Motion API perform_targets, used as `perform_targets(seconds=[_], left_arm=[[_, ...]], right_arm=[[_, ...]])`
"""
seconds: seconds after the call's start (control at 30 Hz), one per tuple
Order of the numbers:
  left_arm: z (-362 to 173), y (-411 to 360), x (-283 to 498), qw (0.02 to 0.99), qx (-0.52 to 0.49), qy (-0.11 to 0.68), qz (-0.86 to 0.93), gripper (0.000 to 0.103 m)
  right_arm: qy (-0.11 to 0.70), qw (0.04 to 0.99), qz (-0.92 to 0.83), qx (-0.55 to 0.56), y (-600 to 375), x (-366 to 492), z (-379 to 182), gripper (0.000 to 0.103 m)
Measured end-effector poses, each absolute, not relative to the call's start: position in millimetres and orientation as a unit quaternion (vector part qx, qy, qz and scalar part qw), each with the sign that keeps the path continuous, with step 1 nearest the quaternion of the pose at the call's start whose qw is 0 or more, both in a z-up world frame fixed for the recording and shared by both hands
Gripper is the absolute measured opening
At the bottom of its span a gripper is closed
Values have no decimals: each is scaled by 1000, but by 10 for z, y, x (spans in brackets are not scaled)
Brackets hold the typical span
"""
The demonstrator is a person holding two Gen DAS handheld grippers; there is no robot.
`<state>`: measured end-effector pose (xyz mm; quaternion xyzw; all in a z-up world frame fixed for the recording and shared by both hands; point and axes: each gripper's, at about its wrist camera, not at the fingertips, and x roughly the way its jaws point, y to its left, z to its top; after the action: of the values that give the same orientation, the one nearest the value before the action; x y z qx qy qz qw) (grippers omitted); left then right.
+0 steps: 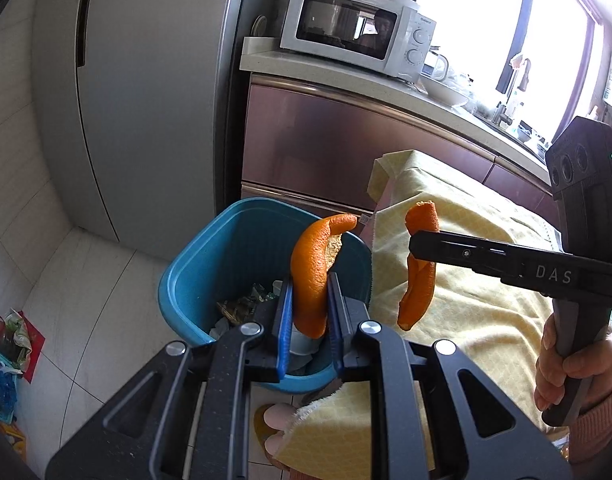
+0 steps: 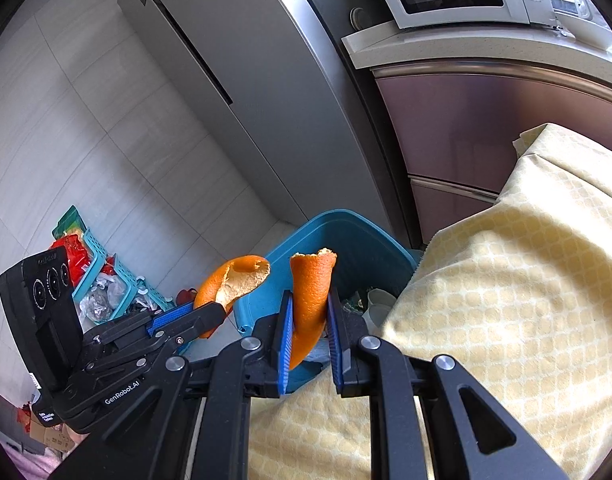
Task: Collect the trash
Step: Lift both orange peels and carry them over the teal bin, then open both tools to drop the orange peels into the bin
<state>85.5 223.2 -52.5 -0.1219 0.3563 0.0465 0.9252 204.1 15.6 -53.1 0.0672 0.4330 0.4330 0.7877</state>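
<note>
Each gripper holds a piece of orange peel. My left gripper [image 1: 309, 280] is shut on a curved peel [image 1: 311, 268] right over the near rim of the blue trash bin [image 1: 210, 256]. My right gripper [image 2: 309, 300] is shut on a second, narrower peel [image 2: 311, 300], above the table edge beside the bin [image 2: 345, 236]. In the left wrist view the right gripper [image 1: 419, 244] comes in from the right with its peel [image 1: 419, 276] hanging over the yellow tablecloth [image 1: 473, 304]. In the right wrist view the left gripper [image 2: 216, 314] with its peel [image 2: 230, 280] is at the left.
The bin holds wrappers and a cup. It stands on the tiled floor between a grey refrigerator [image 1: 146, 92] and the cloth-covered table [image 2: 505, 280]. A microwave [image 1: 357, 32] sits on the counter behind. Baskets of clutter [image 2: 102, 276] lie on the floor at the left.
</note>
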Motion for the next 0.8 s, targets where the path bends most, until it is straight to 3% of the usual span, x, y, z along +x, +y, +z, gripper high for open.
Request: perform_targets(seconds=[0.8], left_arm=[[-788, 2358, 1100, 913, -130, 382, 65, 16]], right_arm=[[456, 780, 424, 51, 451, 2126, -660, 15]])
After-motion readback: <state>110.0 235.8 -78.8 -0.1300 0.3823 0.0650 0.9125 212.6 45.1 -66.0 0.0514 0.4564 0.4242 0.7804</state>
